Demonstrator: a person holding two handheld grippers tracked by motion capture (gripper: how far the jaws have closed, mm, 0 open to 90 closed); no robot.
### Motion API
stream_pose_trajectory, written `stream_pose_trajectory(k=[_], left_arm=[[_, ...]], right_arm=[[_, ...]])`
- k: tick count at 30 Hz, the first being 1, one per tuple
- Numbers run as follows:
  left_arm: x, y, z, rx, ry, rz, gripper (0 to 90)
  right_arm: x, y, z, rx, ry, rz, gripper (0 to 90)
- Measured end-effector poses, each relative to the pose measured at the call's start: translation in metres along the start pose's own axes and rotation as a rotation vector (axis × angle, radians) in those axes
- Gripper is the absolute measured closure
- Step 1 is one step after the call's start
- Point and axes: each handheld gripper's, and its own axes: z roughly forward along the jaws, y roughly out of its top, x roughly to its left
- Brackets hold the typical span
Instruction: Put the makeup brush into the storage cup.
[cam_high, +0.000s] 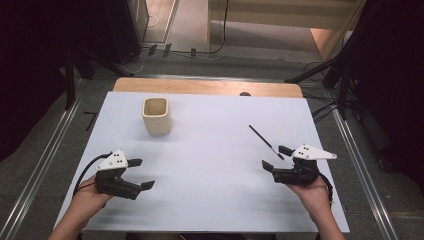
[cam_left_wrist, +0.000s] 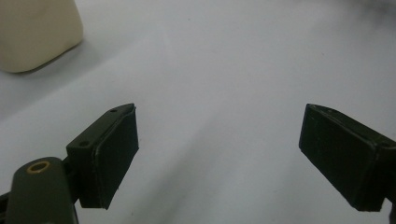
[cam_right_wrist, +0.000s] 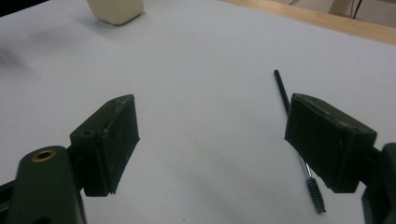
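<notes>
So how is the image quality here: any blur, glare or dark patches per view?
High view: the white table is evenly lit and sharp, the surroundings fall into deep shadow. Left gripper view: the cream cup is soft and cut off at the corner, with faint glare on the table. Right gripper view: the thin black brush is fairly crisp, the jaws nearest the camera slightly soft.

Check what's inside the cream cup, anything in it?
The high view looks into the cream cup: its upper inner walls are bare, nothing sticks out. The bottom is shadowed, so a small item there can't be ruled out. The thin brush lies on the table.
</notes>
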Motion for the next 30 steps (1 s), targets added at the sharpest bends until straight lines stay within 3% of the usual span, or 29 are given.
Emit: stream_pose_trajectory(k=[8,30], left_arm=[[-0.001,0.0,0.0,-0.013,-0.006,0.001,12.0],[-0.003,0.0,-0.001,-0.013,-0.02,0.003,12.0]], right_arm=[[-0.009,0.008,0.003,-0.019,-0.026,0.044,18.5],[-0.026,0.018,0.024,-0.041,-0.068,0.06,18.5]])
